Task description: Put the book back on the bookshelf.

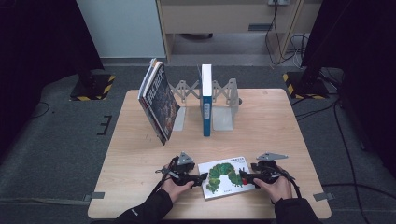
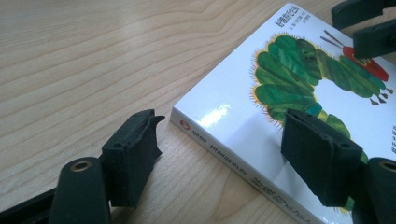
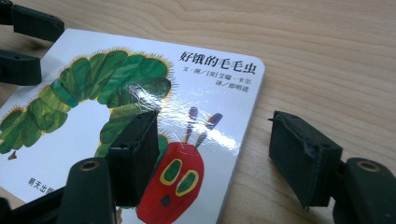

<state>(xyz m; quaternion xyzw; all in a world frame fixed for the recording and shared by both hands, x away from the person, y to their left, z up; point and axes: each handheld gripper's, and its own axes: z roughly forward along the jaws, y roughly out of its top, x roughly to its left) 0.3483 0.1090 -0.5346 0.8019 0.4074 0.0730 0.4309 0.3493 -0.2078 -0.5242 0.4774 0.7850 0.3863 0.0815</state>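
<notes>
The caterpillar book (image 1: pixel 227 178) lies flat on the near edge of the wooden table (image 1: pixel 140 154), cover up, between the person's two hands. From the high view the wider setting comes in: an expanding metal book rack (image 1: pixel 223 100) at the far side of the table, a blue-spined book (image 1: pixel 206 100) standing upright in it, and a dark-covered book (image 1: pixel 159 100) leaning to its left, with grey carpet and cables on the floor around the table.

The left gripper view gives the book's spine edge, white with small print and a red mark near one end, and the glossy cover with the green caterpillar body. The left gripper (image 2: pixel 219 140) straddles that edge with jaws apart, one over the bare wood and one over the cover, neither pressing on it.

The right gripper view gives the opposite edge: the caterpillar's red face with green and yellow eyes, purple feelers, and the title in dark characters. The right gripper (image 3: pixel 215 154) also stands open across the book's edge, one jaw above the cover, the other above the table; I cannot tell whether either touches.

The table top is pale, grained wood.
</notes>
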